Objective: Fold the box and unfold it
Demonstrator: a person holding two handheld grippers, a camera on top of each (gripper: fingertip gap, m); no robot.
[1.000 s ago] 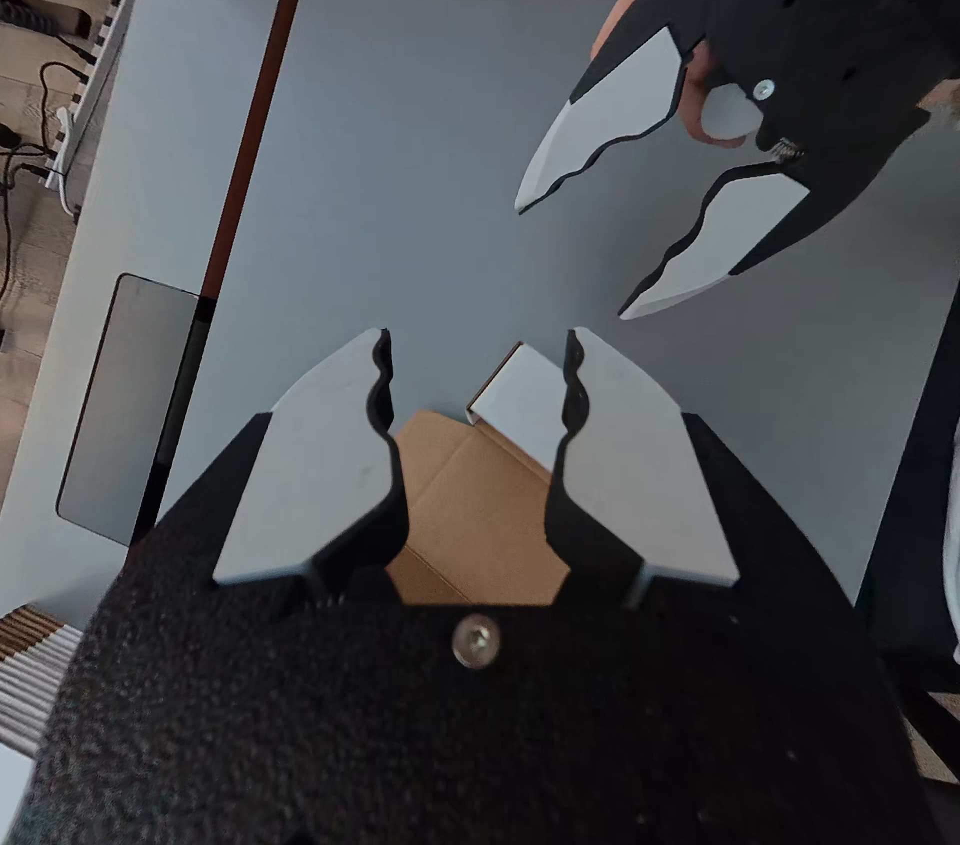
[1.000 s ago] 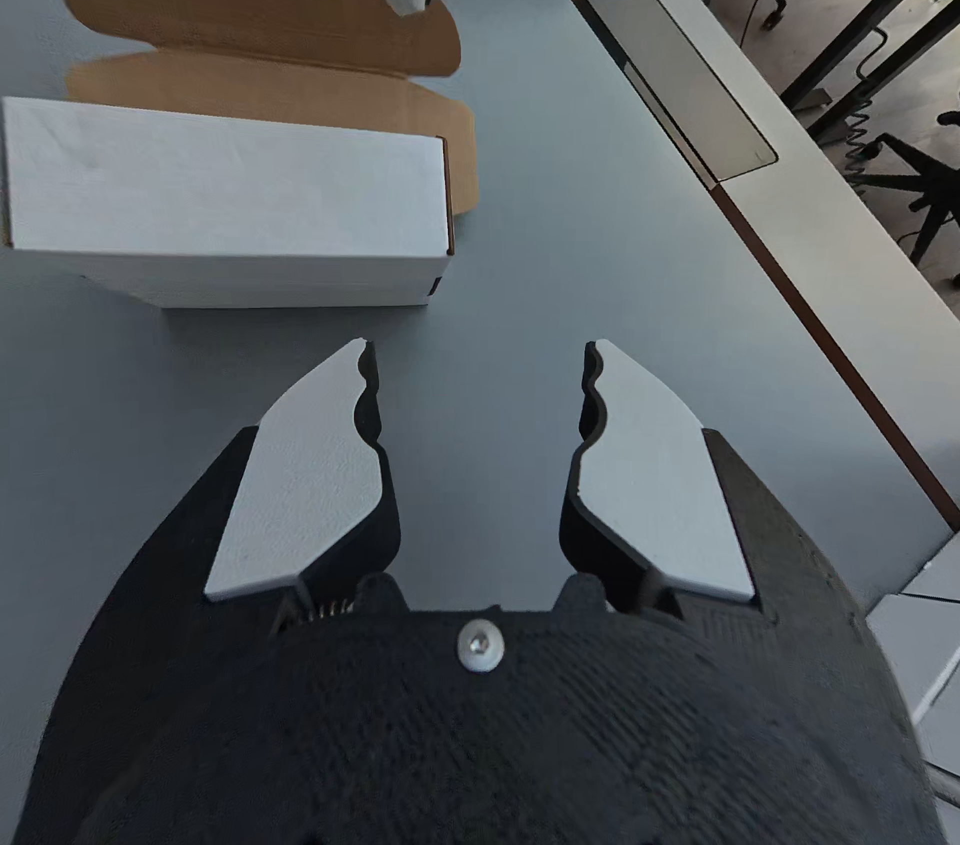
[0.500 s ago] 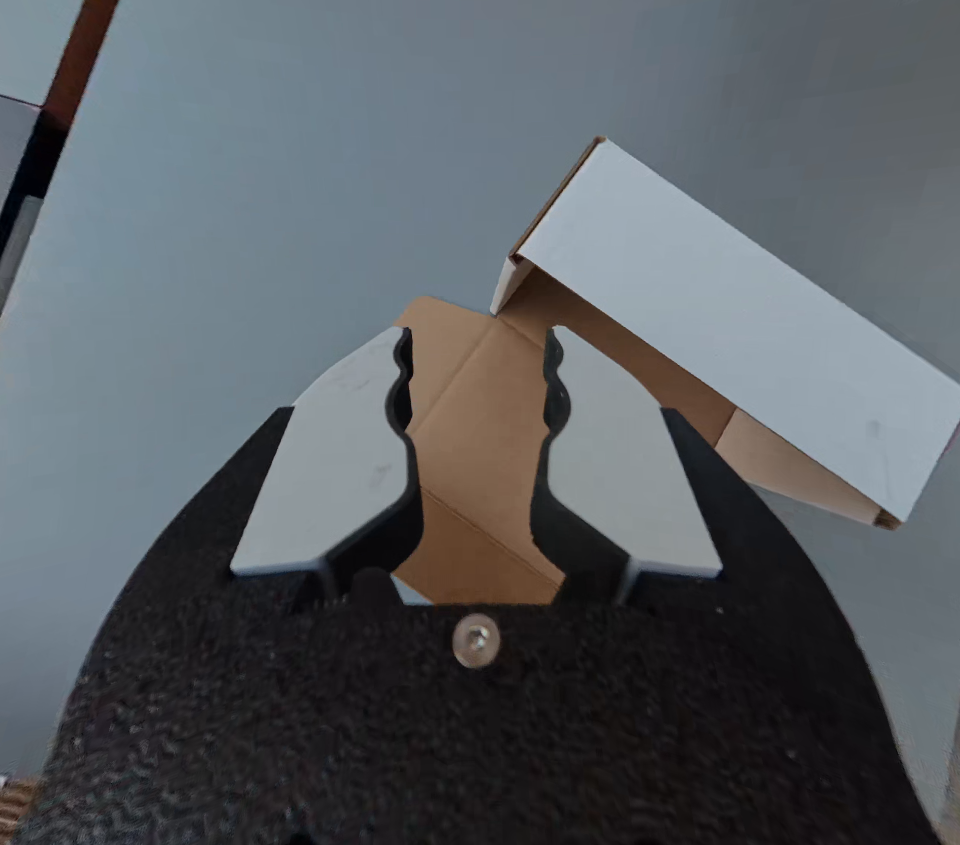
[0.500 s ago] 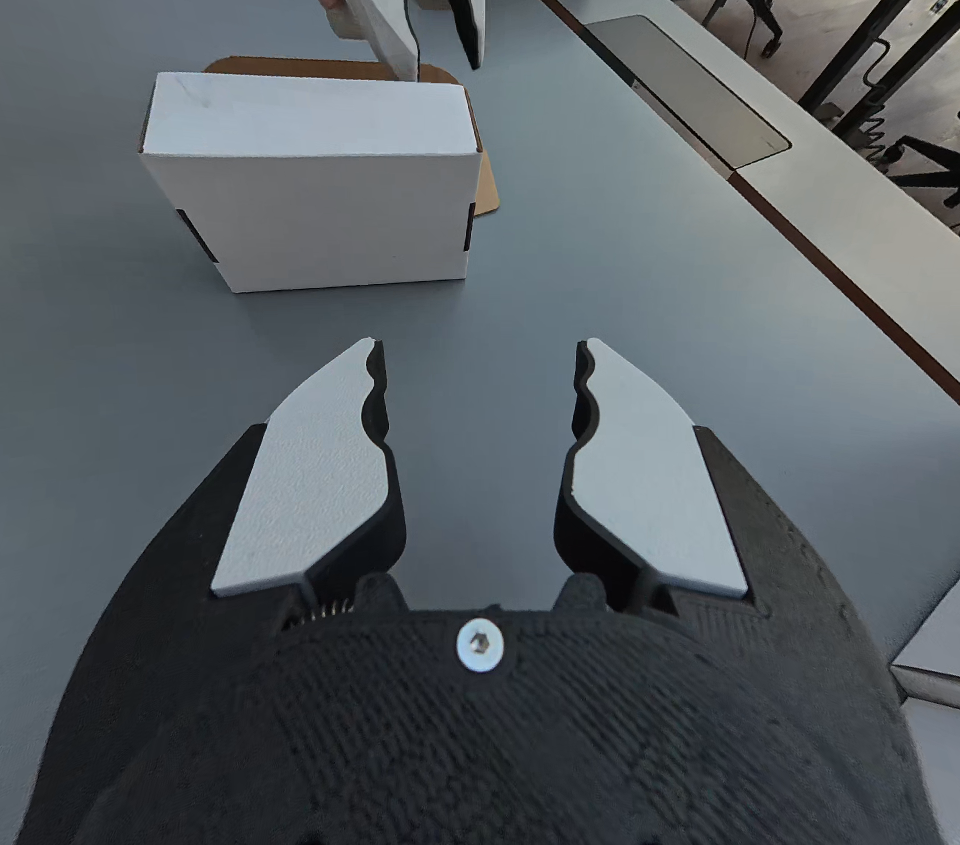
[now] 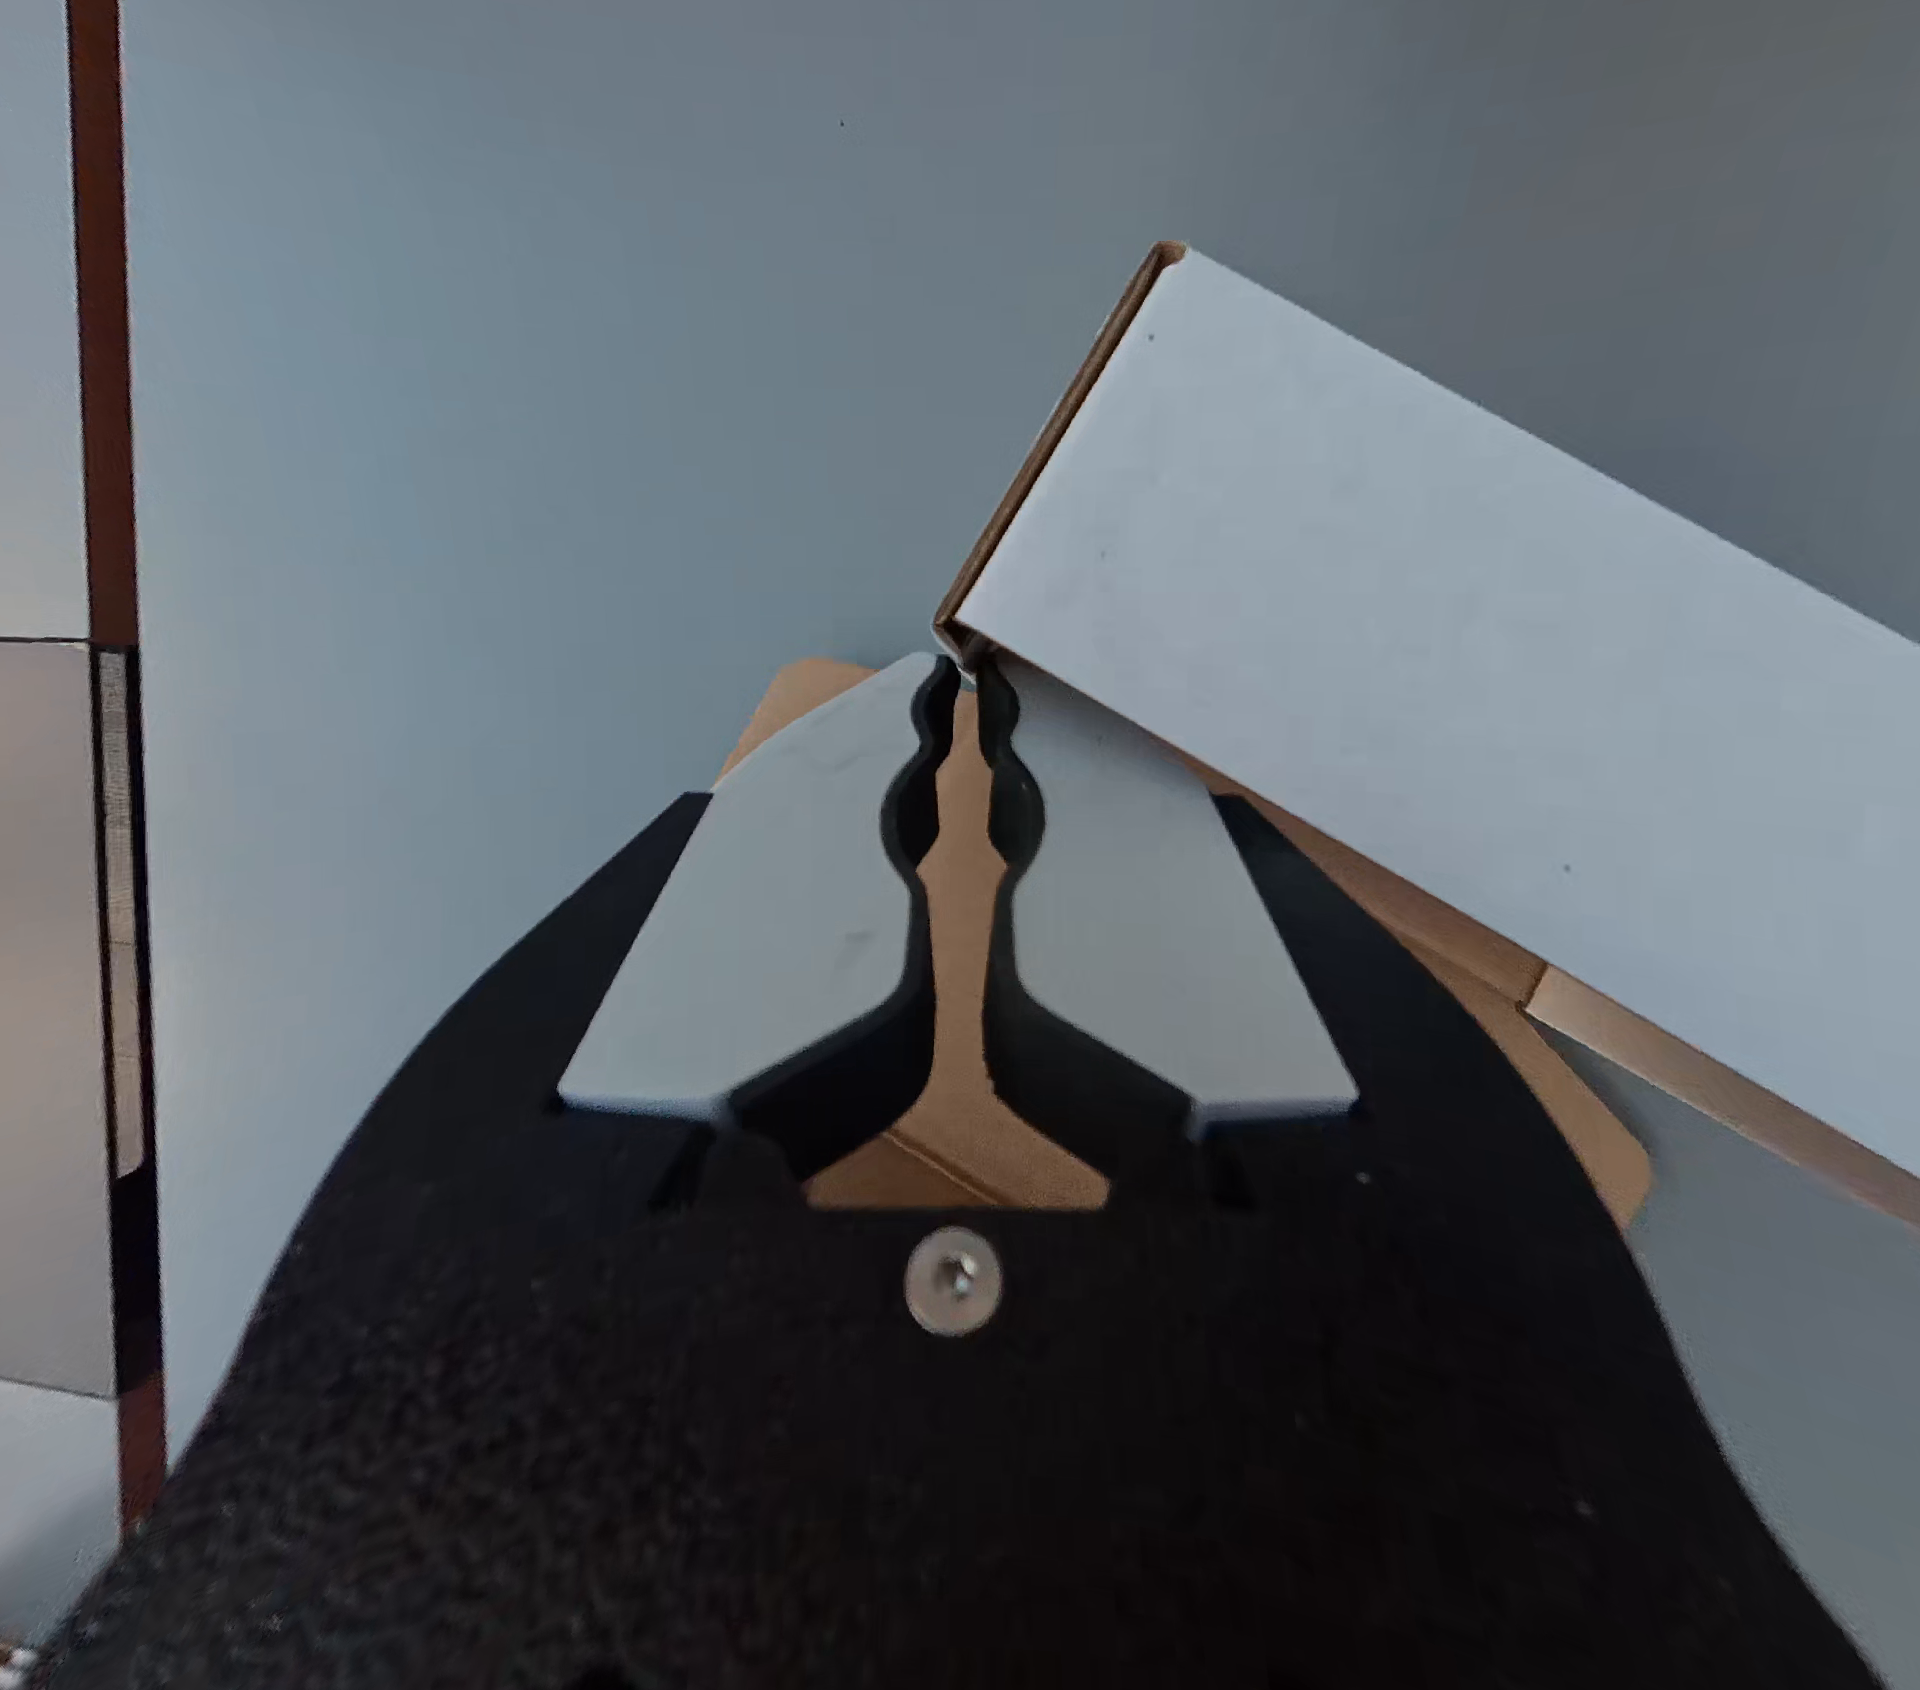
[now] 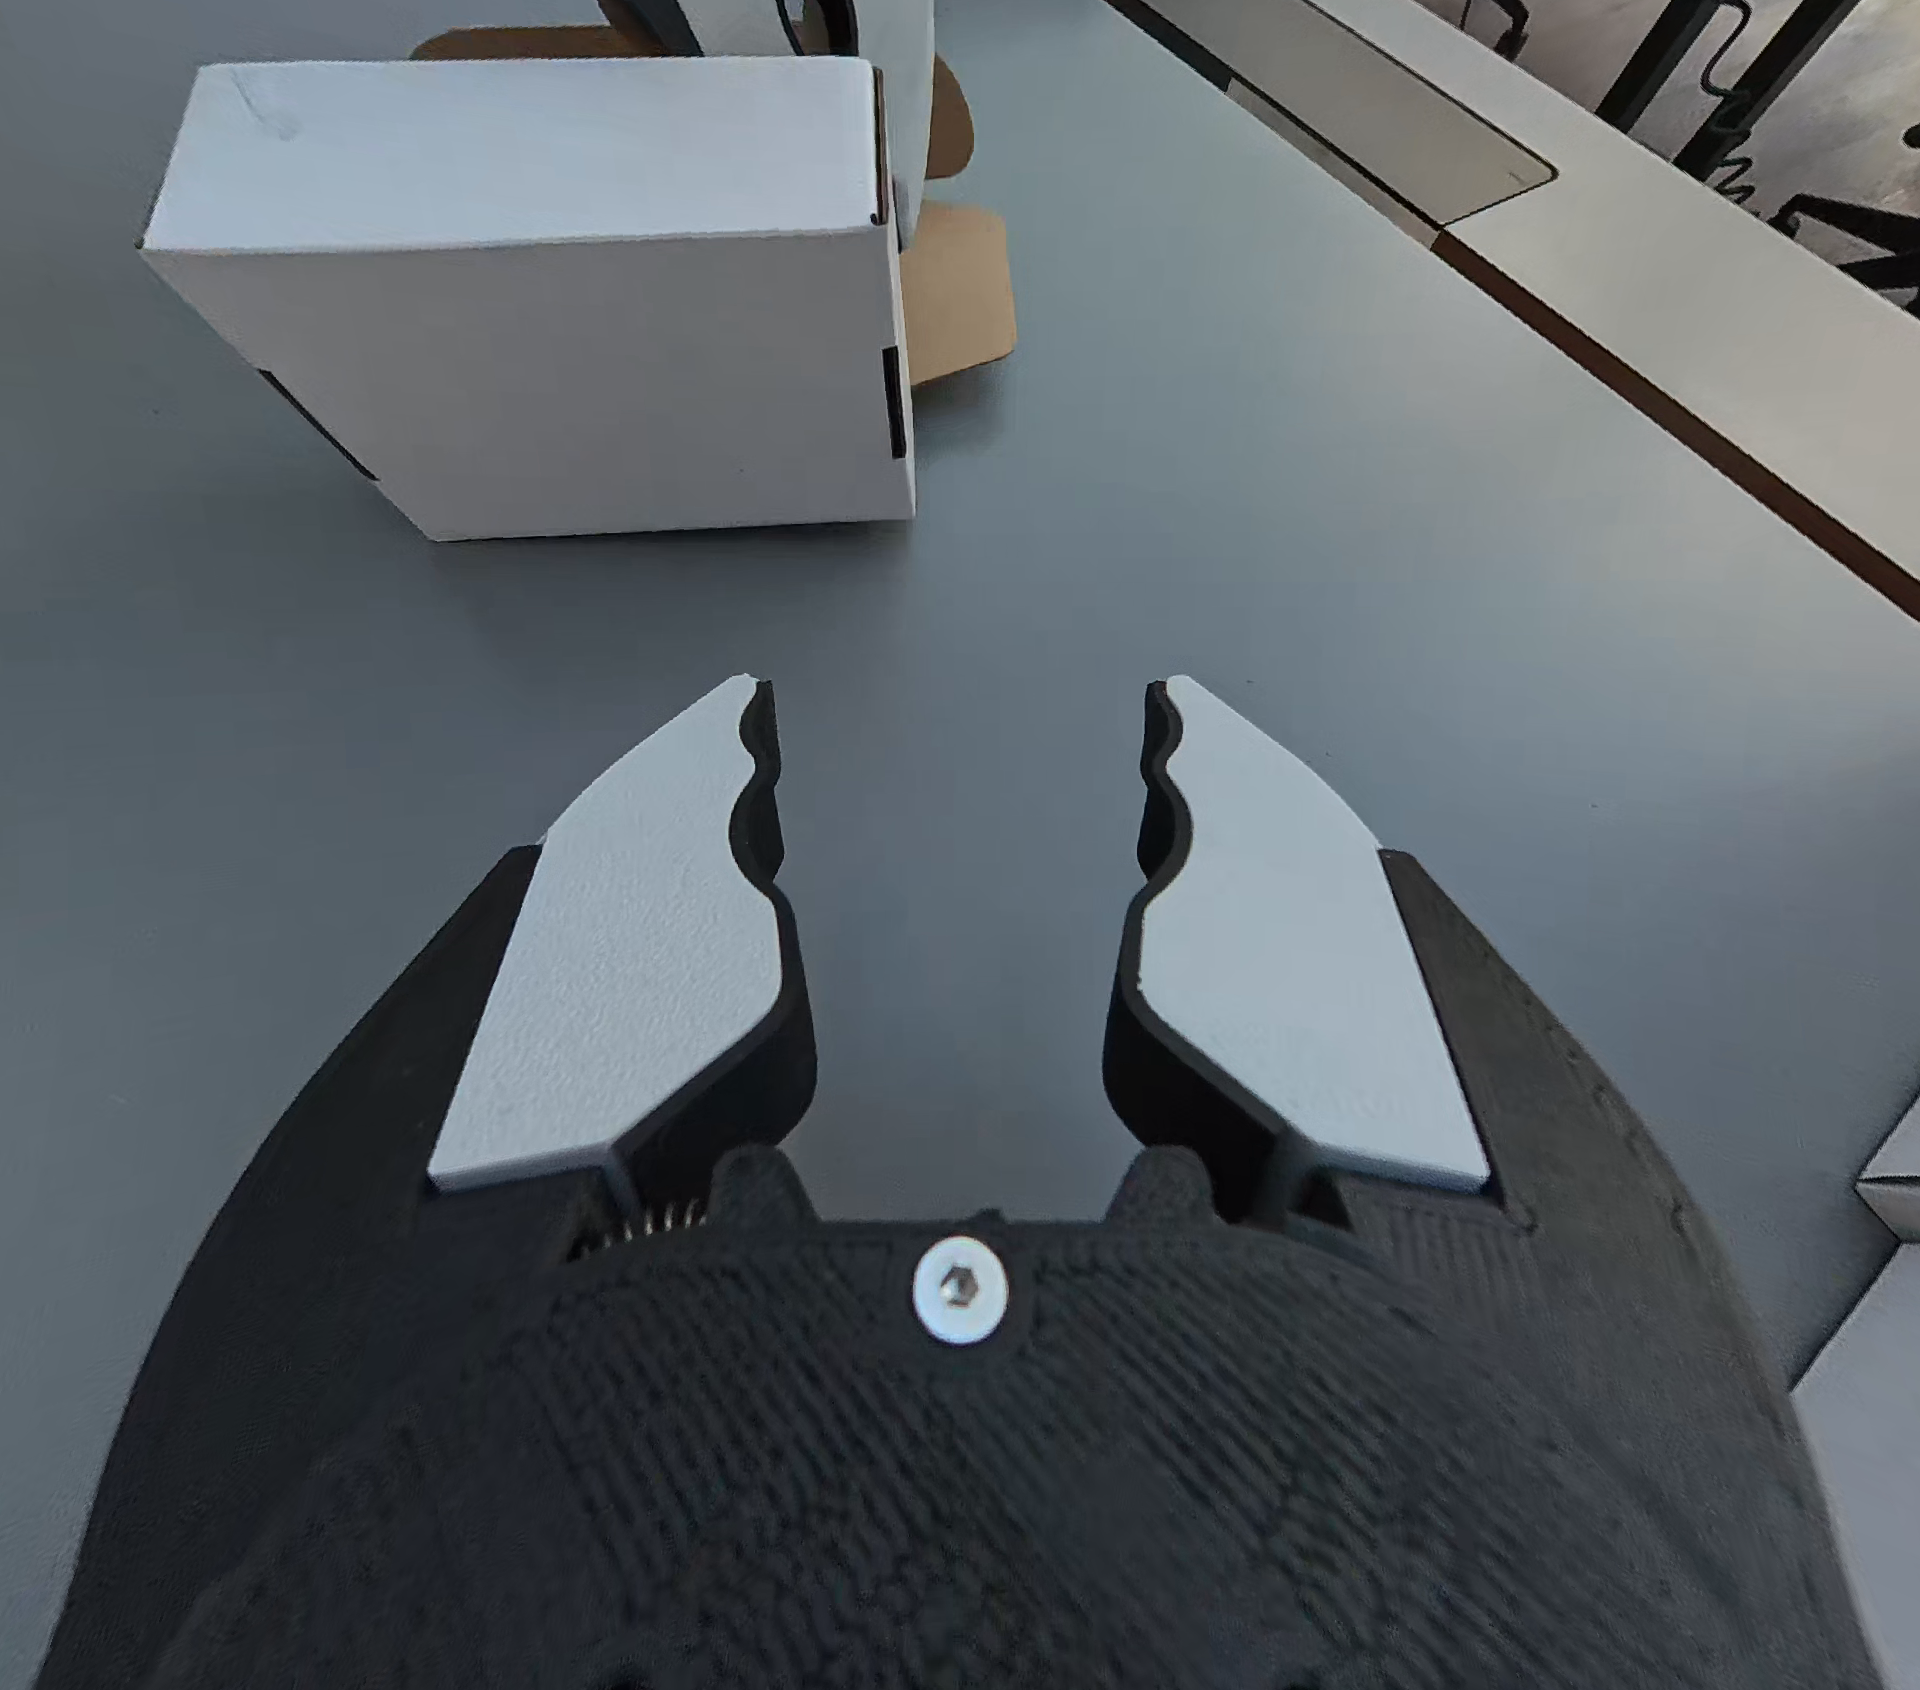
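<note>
My left gripper (image 5: 968, 672), fingers nearly pressed together at the white box's (image 6: 540, 269) corner, grips nothing I can confirm; my right gripper (image 6: 961, 700) hangs spread over the grey table (image 6: 1247, 497).

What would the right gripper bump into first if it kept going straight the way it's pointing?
Probably the white box. The right gripper is open and empty, aimed across bare grey table, with the box ahead and a little to its left. It might just slip past the box's right corner; depth is hard to judge.
</note>
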